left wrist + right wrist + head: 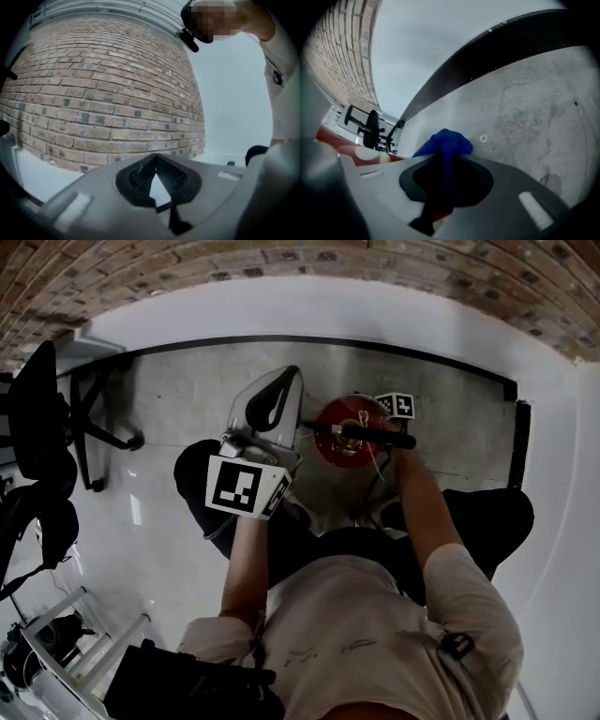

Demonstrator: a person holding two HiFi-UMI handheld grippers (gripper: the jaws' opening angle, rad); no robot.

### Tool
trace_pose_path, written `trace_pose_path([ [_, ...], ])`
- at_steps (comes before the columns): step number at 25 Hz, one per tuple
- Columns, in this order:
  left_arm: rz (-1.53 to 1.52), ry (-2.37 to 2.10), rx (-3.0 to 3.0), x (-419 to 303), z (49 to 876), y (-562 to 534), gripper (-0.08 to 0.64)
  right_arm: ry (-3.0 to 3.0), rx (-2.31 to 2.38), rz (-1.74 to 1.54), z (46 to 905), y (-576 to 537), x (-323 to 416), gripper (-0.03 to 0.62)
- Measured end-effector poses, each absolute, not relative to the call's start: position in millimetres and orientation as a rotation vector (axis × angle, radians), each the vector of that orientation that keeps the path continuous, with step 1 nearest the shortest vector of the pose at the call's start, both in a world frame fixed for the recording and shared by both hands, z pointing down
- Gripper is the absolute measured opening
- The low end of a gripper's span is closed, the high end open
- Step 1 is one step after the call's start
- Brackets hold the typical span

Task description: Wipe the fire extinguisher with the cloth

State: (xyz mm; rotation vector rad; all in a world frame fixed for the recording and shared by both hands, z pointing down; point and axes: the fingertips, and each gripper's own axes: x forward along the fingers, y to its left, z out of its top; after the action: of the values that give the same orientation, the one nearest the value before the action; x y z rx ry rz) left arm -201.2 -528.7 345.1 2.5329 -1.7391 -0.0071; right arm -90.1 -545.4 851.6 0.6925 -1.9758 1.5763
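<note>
The right gripper (446, 158) has its jaws clenched on the soft blue cloth (449, 142). A bunch of it pokes out past the tips, so that is the part that can rub. The round red metal fire extinguisher (335, 142) is just beside these jaws, on their left side. I cannot tell if the cloth touches it. Held like this, the cloth can slide along the red side. In the head view the fire extinguisher stands upright on the floor in front of the person, with its black handle on top.

The left gripper (155, 158) is pinched closed on nothing. Its jaws point up at the brown brick wall (93, 84), away from the job. I think it is held out of the way.

Ahead of the right jaws there is lots of bare grey concrete floor (525, 93), then a black strip (487, 51) at the foot of the white wall. A black office chair (371, 124) stands well apart, past the left of the jaws. So there is room to move, but nothing steadies the fire extinguisher, and a hard push might tip it.
</note>
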Motion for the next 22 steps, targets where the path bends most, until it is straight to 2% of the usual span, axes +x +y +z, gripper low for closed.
trace_pose_path([
  [5, 0.007, -1.767, 2.513, -213, 348, -529, 0.000, -1.922, 0.671, 1.455, 883, -537, -77, 0.057],
  [9, -0.013, -1.768, 2.496, -221, 350, -535, 0.000, -1.982, 0.594, 1.482, 855, -546, -84, 0.051],
  [13, -0.029, -1.785, 2.492, -228, 345, -543, 0.000, -2.419, 0.461, 1.553, 722, -607, -103, 0.052],
  [17, -0.022, -1.808, 2.484, -235, 341, -547, 0.000, -2.807, 0.256, 1.298, 563, -645, -104, 0.052],
  [22, -0.027, -1.818, 2.467, -243, 343, -546, 0.000, -2.968, -0.583, 1.292, 401, -591, -121, 0.057],
])
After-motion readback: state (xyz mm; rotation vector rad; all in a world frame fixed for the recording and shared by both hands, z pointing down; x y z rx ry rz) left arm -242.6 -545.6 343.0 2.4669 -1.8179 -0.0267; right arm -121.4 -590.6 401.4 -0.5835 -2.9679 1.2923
